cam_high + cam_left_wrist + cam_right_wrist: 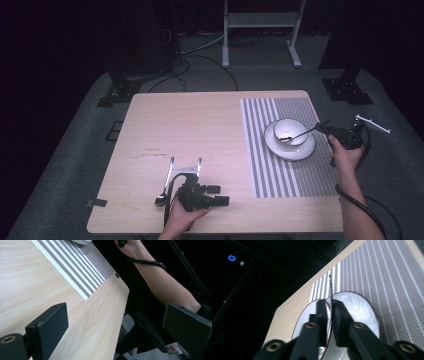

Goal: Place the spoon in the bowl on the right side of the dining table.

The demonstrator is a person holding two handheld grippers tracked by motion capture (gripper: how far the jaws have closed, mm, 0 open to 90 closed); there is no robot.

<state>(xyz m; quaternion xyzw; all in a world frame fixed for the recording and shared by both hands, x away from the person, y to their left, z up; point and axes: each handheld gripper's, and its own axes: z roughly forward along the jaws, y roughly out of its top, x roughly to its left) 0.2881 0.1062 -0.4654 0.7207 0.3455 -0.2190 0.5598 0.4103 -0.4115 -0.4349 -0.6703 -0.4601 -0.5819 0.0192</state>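
Bowl (290, 131): white, on a plate (290, 149), on the striped mat (280, 165) at the table's (200, 125) right side; landmark for all below. Spoon (299, 134): tip inside the bowl, handle slanting out over its right rim. Right gripper (322, 127): just right of the bowl, jaws nearly together with the spoon handle between them; whether the pads press it, I cannot tell. Left gripper (186, 166): well left of the bowl, near the front edge, jaws wide apart, holding nothing. Second spoon (164, 189): beside the left gripper.
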